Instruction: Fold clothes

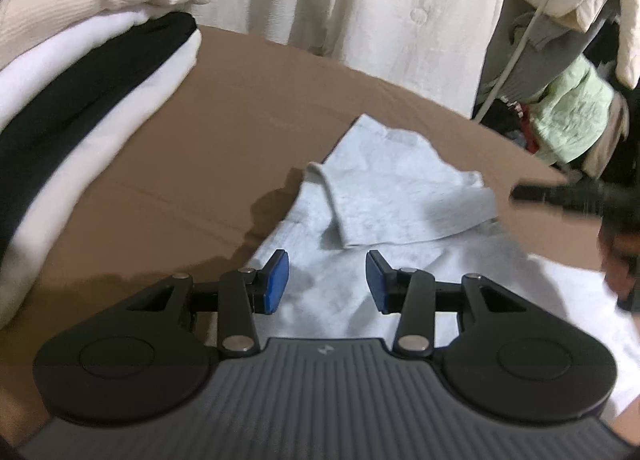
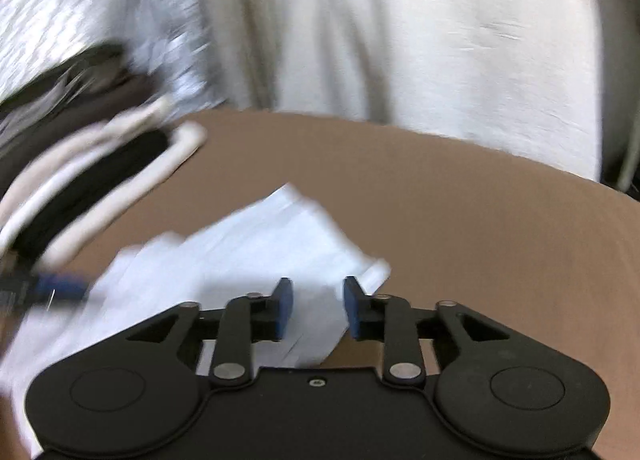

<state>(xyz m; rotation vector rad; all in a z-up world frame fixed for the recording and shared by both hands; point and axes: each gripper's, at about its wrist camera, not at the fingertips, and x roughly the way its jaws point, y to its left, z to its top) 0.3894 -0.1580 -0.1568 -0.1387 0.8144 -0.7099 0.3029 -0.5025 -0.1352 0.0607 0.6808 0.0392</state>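
Item: light grey garment [image 1: 384,196], the piece being folded. It lay on the brown cardboard surface [image 1: 248,108], which serves as landmark for all positions below. The garment occupied the near-centre of the cardboard, with one cuffed sleeve or corner turned back over the body of the cloth.

Item: stack of folded clothes [image 1: 80,72], in white, black, cream and dark brown layers. It sat at the left edge of the cardboard, well apart from the garment.

Item: left gripper [image 1: 327,280]. It was poised over the garment's near part, blue pads standing apart, nothing between them.

Item: right gripper [image 2: 318,310]. It sat above the garment's right edge, near the middle of the cardboard; its jaws stood apart and no cloth looked pinched, though blur limited certainty.

Item: pale hanging clothes [image 1: 368,0], beyond the far edge of the cardboard.

Step in hand, as judged: mid-fold, between grasps, with the cloth released and lying loose.

Next move, as judged: each gripper would need to pinch a single edge or corner of the garment cleanly, then carry it across evenly so the fold lands flat.
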